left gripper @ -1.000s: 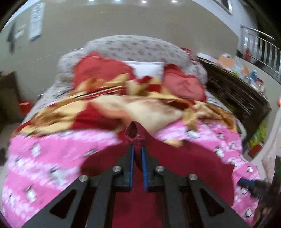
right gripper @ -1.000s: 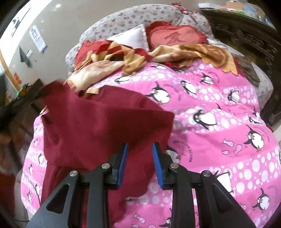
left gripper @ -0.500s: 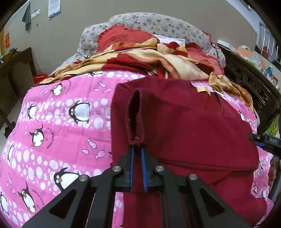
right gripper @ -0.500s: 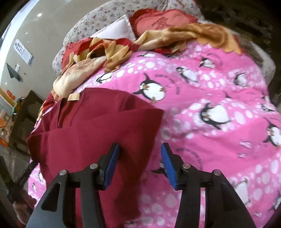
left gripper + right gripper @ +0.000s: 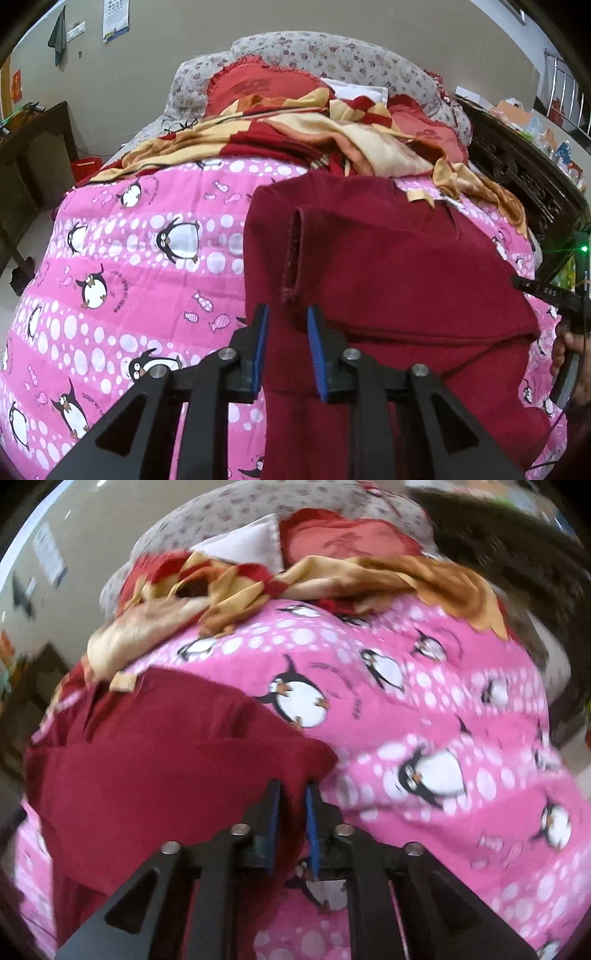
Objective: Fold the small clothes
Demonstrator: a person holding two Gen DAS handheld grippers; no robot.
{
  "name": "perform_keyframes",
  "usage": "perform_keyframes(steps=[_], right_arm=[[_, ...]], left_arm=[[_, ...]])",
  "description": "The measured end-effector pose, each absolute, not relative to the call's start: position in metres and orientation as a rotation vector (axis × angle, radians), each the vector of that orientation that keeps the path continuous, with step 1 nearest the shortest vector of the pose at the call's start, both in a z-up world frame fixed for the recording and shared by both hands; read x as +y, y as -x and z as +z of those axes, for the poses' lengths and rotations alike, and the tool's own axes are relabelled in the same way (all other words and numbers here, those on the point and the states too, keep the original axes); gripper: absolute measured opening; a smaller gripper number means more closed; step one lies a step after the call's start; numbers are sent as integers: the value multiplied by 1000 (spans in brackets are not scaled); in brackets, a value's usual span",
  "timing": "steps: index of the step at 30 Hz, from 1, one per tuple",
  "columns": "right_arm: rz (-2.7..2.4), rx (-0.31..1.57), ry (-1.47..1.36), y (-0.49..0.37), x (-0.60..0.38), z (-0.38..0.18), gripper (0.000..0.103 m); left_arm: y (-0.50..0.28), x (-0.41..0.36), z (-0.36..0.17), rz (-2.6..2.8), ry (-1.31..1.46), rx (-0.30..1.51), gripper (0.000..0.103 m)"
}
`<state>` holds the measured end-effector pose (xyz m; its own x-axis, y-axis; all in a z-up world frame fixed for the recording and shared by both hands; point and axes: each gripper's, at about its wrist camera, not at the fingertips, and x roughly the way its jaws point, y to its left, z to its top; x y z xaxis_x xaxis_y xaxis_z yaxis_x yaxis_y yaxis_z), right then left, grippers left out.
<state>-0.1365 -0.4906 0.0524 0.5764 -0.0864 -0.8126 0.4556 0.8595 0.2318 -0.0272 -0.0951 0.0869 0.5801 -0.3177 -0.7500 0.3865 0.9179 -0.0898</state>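
Maroon fabric covered the near middle of the bed: the maroon garment (image 5: 388,266) lay partly folded on the pink penguin quilt (image 5: 140,251), one sleeve (image 5: 295,254) turned over onto the body, its cuff just ahead of my left gripper (image 5: 284,350). That gripper's blue pads stood spread, holding nothing, with cloth lying between and beneath them. On the other side, my right gripper (image 5: 293,823) had its pads drawn close with the garment's right-hand corner (image 5: 306,760) between them; I judged it was pinching the cloth, though motion blur kept me from being sure how firm the hold was. Beyond the garment, a rumpled red-and-gold blanket (image 5: 295,136) and red pillows (image 5: 255,86) were heaped by the headboard. My worry was the soft quilt: closing low could nip quilt along with the garment and drag both. A shallow pinch at the corner could also slip mid-fold, and the loosely laid sleeve might flop open if that side were pulled quickly.
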Motion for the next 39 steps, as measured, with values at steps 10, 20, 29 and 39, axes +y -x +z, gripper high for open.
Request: perform_keyframes(steps=[10,20,29,39], right_arm=[[-179,927,-660,175,-470,53,53],[-276,959,-365,174,-457,51,22],[-344,887,-497,192,-469,68,33],[-216,872,-334,141,-426,84,33]], left_arm=[[16,-118,88,-413,-118,824,50],[0,-131,32,-367,-167,961,51],[8,-115,58,-360,-128,918,51],[-32,-129,55,-309,-96,937,55]])
